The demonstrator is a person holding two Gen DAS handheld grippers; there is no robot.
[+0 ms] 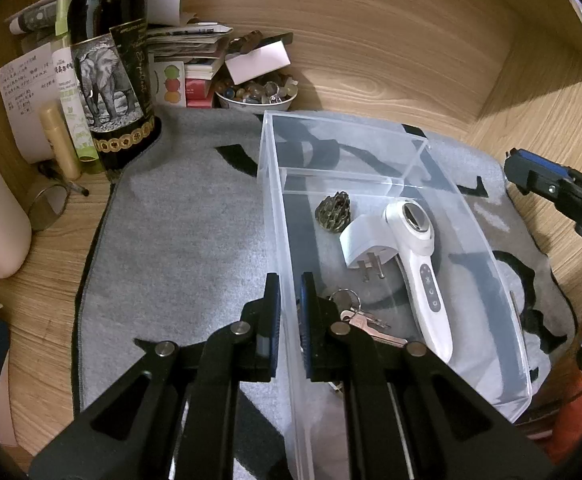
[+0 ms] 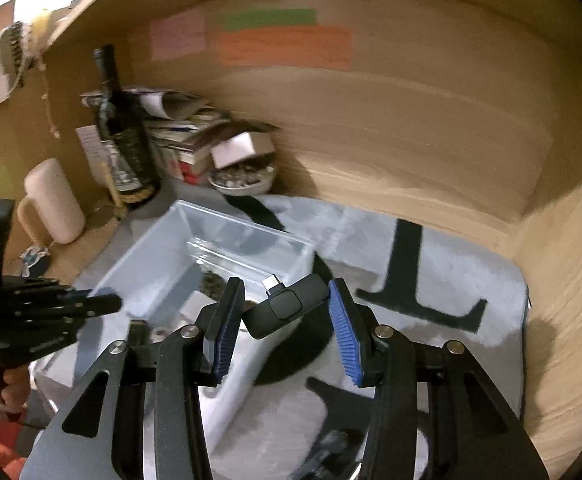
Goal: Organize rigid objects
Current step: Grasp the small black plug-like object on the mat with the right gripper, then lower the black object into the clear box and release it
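We've got the small black USB-C adapter point(image 2: 287, 307) clamped crosswise in our right tool point(image 2: 287, 312), hanging above the near edge of the clear plastic bin point(image 1: 487, 256), most likely headed in. Our left tool point(image 1: 289, 312) is pinched tight on the bin's near wall, likely to steady it. Inside lie a white handheld device point(image 1: 423, 264), a white plug point(image 1: 365, 246), keys point(image 1: 355, 316) and a dark knobbly lump point(image 1: 333, 213). Everything rests on a grey mat point(image 1: 179, 240) over the wooden surface point(image 1: 411, 64).
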